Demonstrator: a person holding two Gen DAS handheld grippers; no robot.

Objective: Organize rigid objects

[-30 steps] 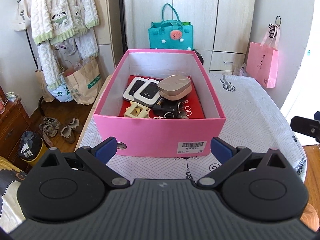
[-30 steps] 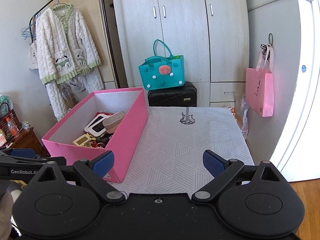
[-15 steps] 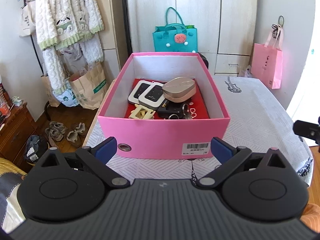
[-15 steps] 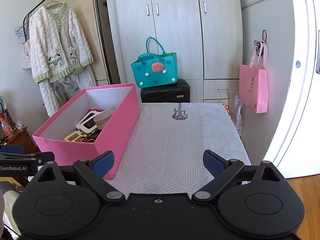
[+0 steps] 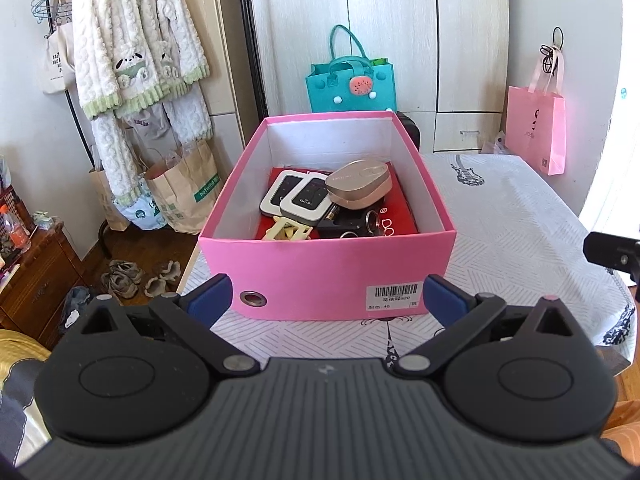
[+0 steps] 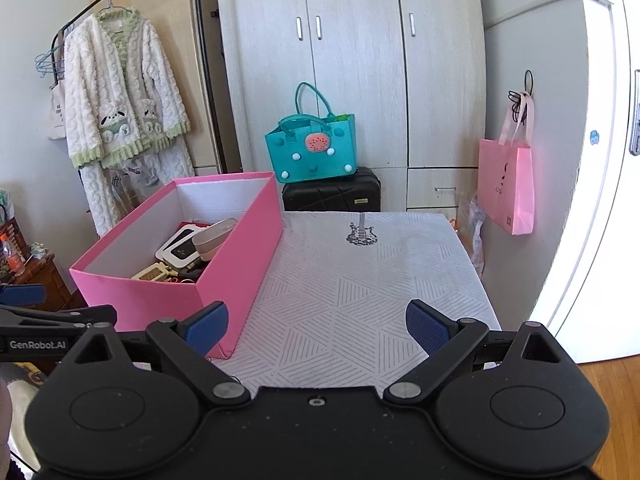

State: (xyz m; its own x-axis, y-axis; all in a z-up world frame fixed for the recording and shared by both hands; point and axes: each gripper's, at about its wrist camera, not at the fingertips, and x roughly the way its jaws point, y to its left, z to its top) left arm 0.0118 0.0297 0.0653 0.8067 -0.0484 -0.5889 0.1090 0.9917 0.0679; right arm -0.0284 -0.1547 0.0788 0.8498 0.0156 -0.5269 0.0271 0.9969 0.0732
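Two hand-held tools point forward, side by side, each seen from its own camera. The left tool (image 5: 326, 300) has its two blue-padded fingers (image 5: 210, 298) spread wide apart, with nothing between them. Its black linkage arms angle outward from a ribbed dark grey body. The right tool (image 6: 316, 326) is likewise spread wide, its blue pads (image 6: 426, 326) apart and gripping nothing, on black arms hinged to a smooth black body. From the right camera, the left tool's black arm and one blue finger show at the far left edge. From the left camera, a black part of the right tool shows at the far right edge.
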